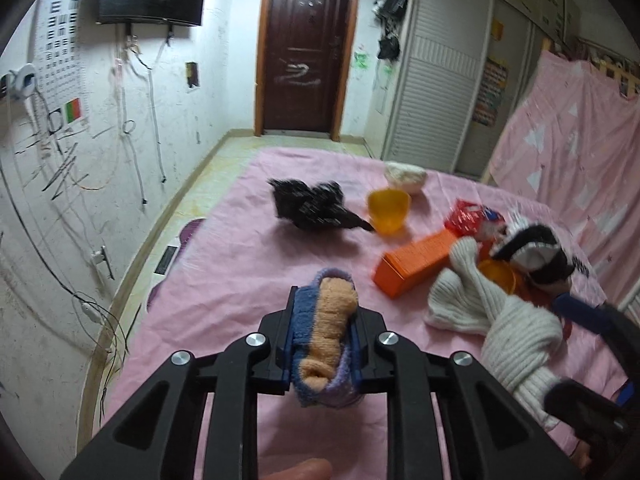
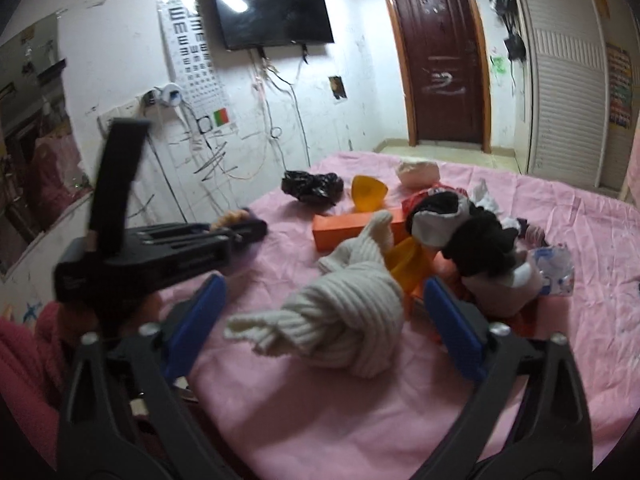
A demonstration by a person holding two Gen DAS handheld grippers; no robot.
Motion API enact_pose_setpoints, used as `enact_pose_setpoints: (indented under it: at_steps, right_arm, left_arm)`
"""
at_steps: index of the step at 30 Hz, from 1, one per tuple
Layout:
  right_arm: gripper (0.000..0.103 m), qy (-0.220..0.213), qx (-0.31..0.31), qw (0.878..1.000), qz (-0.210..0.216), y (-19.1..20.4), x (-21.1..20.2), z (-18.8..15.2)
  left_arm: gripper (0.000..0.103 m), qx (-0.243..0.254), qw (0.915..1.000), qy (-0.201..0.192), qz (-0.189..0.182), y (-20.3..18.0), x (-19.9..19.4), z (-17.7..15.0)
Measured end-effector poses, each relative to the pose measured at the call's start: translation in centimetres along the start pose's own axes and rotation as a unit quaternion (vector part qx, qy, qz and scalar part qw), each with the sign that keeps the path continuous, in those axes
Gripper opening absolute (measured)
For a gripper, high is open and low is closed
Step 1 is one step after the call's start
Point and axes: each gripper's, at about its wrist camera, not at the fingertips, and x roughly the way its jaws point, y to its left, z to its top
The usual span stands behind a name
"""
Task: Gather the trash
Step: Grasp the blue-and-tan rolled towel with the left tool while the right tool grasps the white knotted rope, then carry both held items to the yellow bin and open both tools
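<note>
My left gripper (image 1: 324, 316) is shut on a fuzzy purple, blue and orange sock (image 1: 332, 320), held just above the pink bed sheet (image 1: 240, 264). The right wrist view shows it at the left (image 2: 240, 232). My right gripper (image 2: 324, 282) is open, and a white knitted sock bundle (image 2: 344, 320) lies between its blue pads (image 2: 452, 320) without touching them. Trash lies further back: a black plastic bag (image 2: 310, 186), an orange box (image 2: 340, 228), a red wrapper (image 1: 468, 216) and a clear plastic packet (image 2: 552, 268).
A yellow cup (image 2: 368, 194) lies on its side beside the bag, and a second one (image 2: 408, 260) sits behind the white bundle. Black and white clothing (image 2: 460, 224) is piled at the right. A white crumpled bundle (image 2: 416, 172) lies near the bed's far edge.
</note>
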Motion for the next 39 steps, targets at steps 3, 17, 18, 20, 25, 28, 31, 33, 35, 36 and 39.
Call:
enact_pose_setpoints:
  at_steps: [3, 17, 18, 20, 25, 28, 31, 33, 35, 36, 39]
  right_arm:
    - [0.065, 0.015, -0.004, 0.999, -0.03, -0.1, 1.0, -0.1]
    - [0.047, -0.058, 0.007, 0.998, -0.018, -0.4, -2.7, 0.4]
    - [0.047, -0.066, 0.011, 0.998, -0.015, -0.7, -3.3, 0.5]
    - [0.047, -0.082, 0.021, 0.996, -0.01, -1.2, -4.6, 0.8]
    - [0.048, -0.126, 0.034, 0.991, -0.042, -3.4, -8.9, 1.4]
    - [0.048, -0.152, 0.047, 0.984, -0.079, -5.3, -12.1, 1.3]
    - [0.048, -0.175, 0.064, 0.975, -0.121, -7.4, -15.3, 0.8]
    - [0.048, -0.186, 0.078, 0.968, -0.149, -9.1, -17.3, 0.2]
    - [0.048, -0.194, 0.093, 0.96, -0.181, -10.7, -19.3, -0.6]
    - [0.048, -0.197, 0.101, 0.956, -0.192, -11.6, -20.1, -0.8]
    - [0.048, -0.204, 0.12, 0.944, -0.228, -13.7, -22.5, -2.1]
  left_arm:
    - [0.013, -0.005, 1.0, -0.003, 0.003, 0.3, -0.4, 0.3]
    - [0.013, -0.006, 0.9998, -0.019, -0.003, -0.3, -2.3, 0.8]
    - [0.013, -0.003, 0.9997, -0.024, -0.004, -0.6, -2.7, 1.0]
    - [0.013, 0.002, 0.9995, -0.032, -0.006, -1.3, -3.3, 1.4]
    - [0.013, 0.022, 0.998, -0.053, -0.028, -3.9, -4.6, 2.5]
    - [0.013, 0.037, 0.9963, -0.056, -0.052, -6.1, -4.9, 3.1]
    - [0.013, 0.052, 0.9937, -0.054, -0.083, -8.6, -5.0, 3.6]
    - [0.013, 0.058, 0.9918, -0.051, -0.101, -10.1, -5.0, 3.9]
    - [0.013, 0.068, 0.9887, -0.045, -0.126, -11.9, -4.9, 4.1]
    - [0.013, 0.071, 0.9875, -0.043, -0.133, -12.6, -4.9, 4.2]
    - [0.013, 0.087, 0.9831, -0.036, -0.157, -15.6, -4.8, 4.3]
